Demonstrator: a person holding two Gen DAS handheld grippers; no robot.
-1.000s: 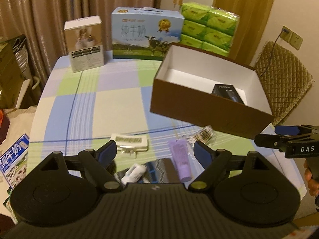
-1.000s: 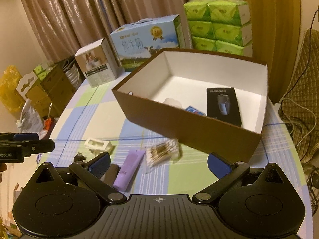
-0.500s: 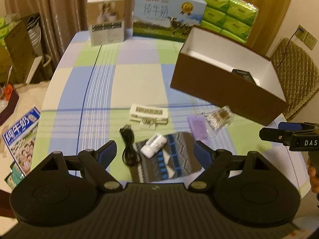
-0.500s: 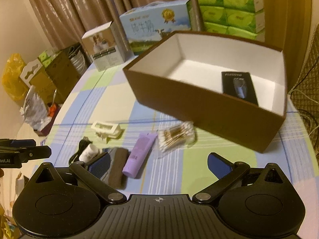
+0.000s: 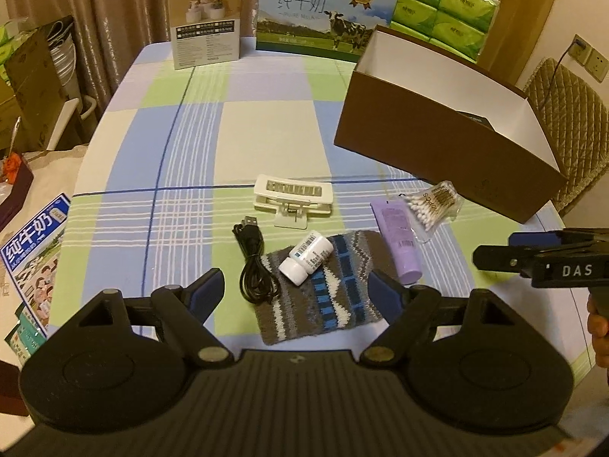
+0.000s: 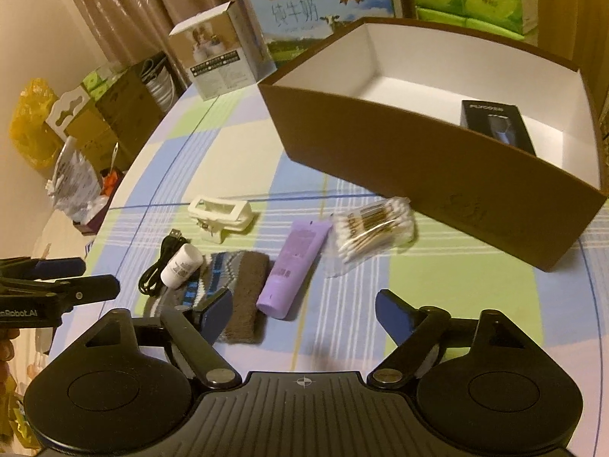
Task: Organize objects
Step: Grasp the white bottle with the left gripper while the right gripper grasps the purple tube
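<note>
Brown curtains [image 5: 95,19], quilted chair [image 5: 571,122], wall socket [image 5: 590,57], warm light

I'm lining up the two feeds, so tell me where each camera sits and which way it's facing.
Left wrist: on the left gripper, looking down its open fingers at the knitted cloth and table; the right gripper and a hand show at right.
Right wrist: on the right gripper, facing the brown box; the left gripper enters at left.
Shared: purple tube, cotton swabs, white bottle.
</note>
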